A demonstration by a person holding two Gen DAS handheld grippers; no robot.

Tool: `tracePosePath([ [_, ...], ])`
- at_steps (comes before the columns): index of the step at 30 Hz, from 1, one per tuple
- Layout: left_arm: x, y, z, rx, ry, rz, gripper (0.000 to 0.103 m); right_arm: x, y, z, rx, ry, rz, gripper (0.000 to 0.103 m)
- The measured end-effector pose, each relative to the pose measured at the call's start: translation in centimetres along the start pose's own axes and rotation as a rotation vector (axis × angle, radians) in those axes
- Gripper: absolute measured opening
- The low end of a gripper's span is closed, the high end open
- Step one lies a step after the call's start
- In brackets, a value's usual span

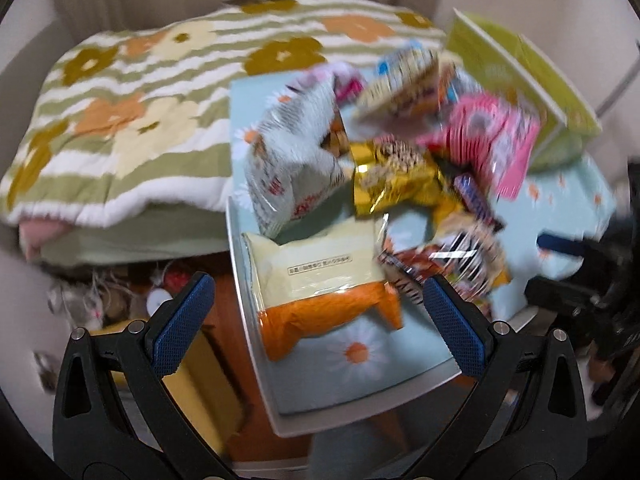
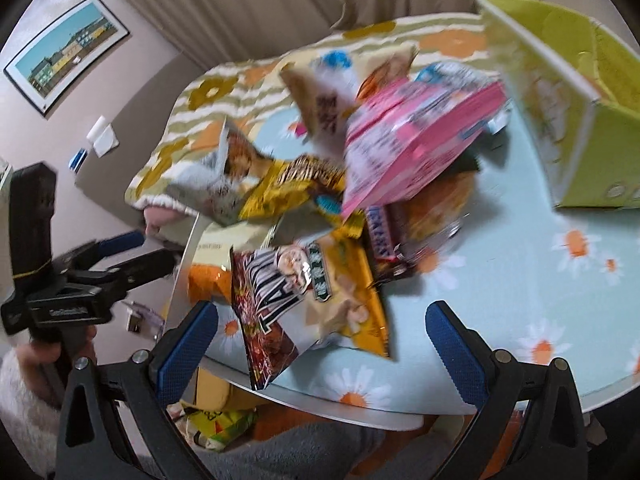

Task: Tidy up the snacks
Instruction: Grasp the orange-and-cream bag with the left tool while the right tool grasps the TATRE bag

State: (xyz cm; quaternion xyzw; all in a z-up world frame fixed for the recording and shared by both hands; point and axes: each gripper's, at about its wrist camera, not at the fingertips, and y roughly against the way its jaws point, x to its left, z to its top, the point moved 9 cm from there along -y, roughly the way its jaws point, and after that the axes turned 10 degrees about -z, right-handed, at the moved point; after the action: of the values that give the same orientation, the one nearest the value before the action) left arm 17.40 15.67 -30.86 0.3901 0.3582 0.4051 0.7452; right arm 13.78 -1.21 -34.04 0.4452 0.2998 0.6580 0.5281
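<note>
A pile of snack packs lies on a small table with a light blue daisy cloth [image 1: 360, 376] [image 2: 520, 288]. It holds an orange and cream pack [image 1: 320, 280], a white pack [image 1: 292, 152], a gold pack [image 1: 392, 176] [image 2: 288, 188], a pink pack [image 1: 492, 136] [image 2: 416, 140] and a dark and yellow bag [image 2: 308, 296]. A lime green box [image 1: 520, 68] [image 2: 576, 92] stands at the table's far right. My left gripper [image 1: 316, 324] is open and empty above the near edge, over the orange pack. My right gripper [image 2: 320, 344] is open and empty over the dark and yellow bag. Both views are blurred.
A flowered green striped blanket [image 1: 120, 120] [image 2: 224, 92] covers the bed behind the table. Clutter and a yellow box [image 1: 200, 400] lie on the floor at the left. The left gripper also shows at the left of the right wrist view [image 2: 100, 264]. A framed picture [image 2: 68, 52] hangs on the wall.
</note>
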Motion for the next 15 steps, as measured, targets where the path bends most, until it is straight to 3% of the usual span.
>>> tracePosePath([
  [6,-0.2,-2.9,-0.2,0.072,-0.161,-0.017,0.103,1.4,-1.5,-0.1,0.016,0.076,0.02,0.103],
  [11,-1.5,-4.6,-0.3,0.116,-0.406,0.025,0.103,2.4,-2.7,-0.3,0.037,0.151,0.01,0.103],
  [15,-2.7,-5.4,-0.1,0.14,-0.545,0.008,0.103,2.8,-4.1,-0.5,0.051,0.198,0.01,0.103],
])
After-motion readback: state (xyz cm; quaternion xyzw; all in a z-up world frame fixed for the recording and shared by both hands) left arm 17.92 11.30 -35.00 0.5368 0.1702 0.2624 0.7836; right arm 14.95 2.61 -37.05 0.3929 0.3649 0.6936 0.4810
